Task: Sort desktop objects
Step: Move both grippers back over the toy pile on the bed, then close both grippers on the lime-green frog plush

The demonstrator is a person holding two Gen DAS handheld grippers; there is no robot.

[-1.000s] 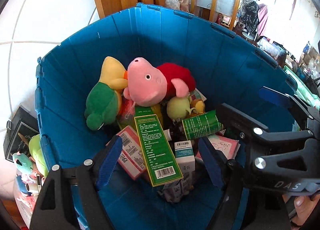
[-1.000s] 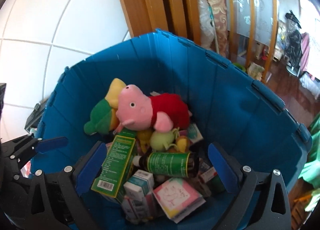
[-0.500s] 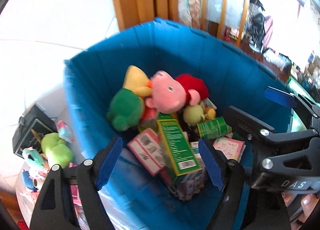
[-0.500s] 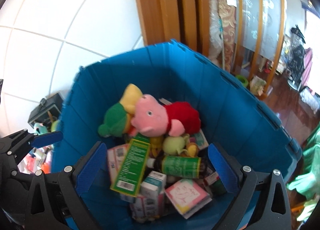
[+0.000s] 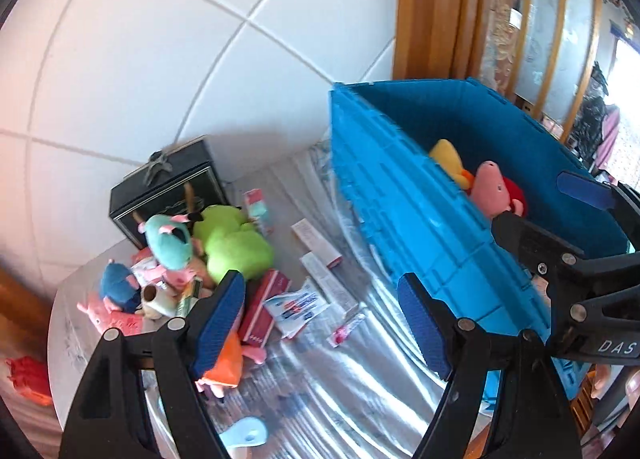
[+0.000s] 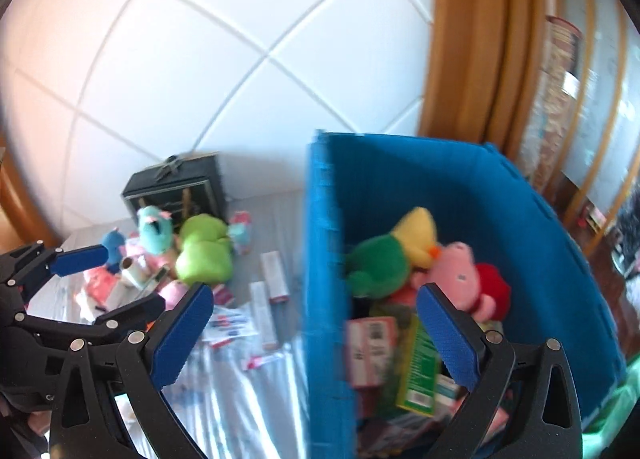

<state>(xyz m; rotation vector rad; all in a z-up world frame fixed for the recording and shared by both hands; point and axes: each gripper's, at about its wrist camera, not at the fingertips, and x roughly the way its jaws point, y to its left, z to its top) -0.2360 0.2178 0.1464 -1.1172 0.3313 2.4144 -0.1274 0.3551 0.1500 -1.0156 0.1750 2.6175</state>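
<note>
Both views are bright with daylight coming from about three o'clock. The shiny table cover (image 5: 352,375) gives strong glare. The right wrist view is blurred by motion. Edges bend and darken to black corners.

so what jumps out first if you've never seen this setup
The big blue bin on the right, with a pink pig plush and a green toy on top of boxes inside. Left of it, a heap of plush toys and small boxes sits on the table before a black box.
</note>
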